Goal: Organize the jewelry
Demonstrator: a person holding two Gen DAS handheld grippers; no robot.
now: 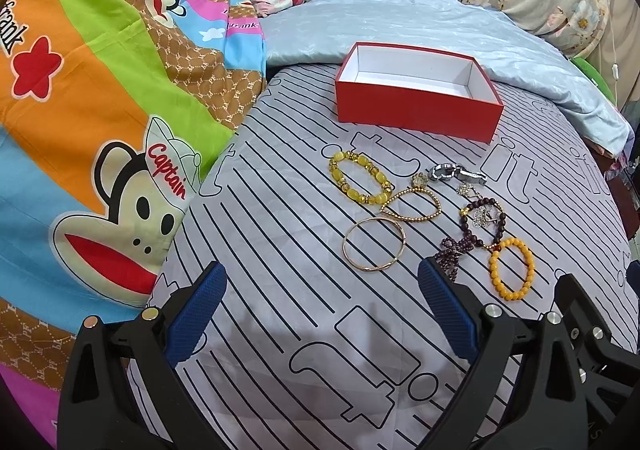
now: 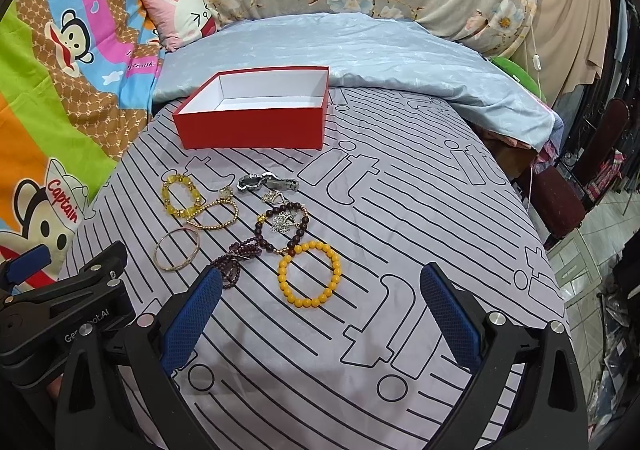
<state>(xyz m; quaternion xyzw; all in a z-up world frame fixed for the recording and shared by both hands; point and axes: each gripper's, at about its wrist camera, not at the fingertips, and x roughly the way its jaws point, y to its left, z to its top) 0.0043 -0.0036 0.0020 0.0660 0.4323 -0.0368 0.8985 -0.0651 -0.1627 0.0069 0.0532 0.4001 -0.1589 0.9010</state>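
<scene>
Grippers, left gripper (image 1: 322,302) and right gripper (image 2: 320,300), gape empty; only right view shows chair (image 2: 576,186).

**What the two wrist views leave unclear**

In the left wrist view, the left gripper's right finger (image 1: 448,310) covers the lower end of the dark purple bead strand (image 1: 460,246) at centre right. The silver charms (image 1: 486,220) lying on that strand are too small to make out their shapes. At the far right edge, the right gripper (image 1: 592,334) is cut off; only part of its black frame shows.

In the right wrist view, the left gripper (image 2: 60,290) at lower left is cut by the frame edge, with one blue pad tip visible. The printing on its body reads only partly. The red box (image 2: 256,122) hides its own near inner wall.
</scene>
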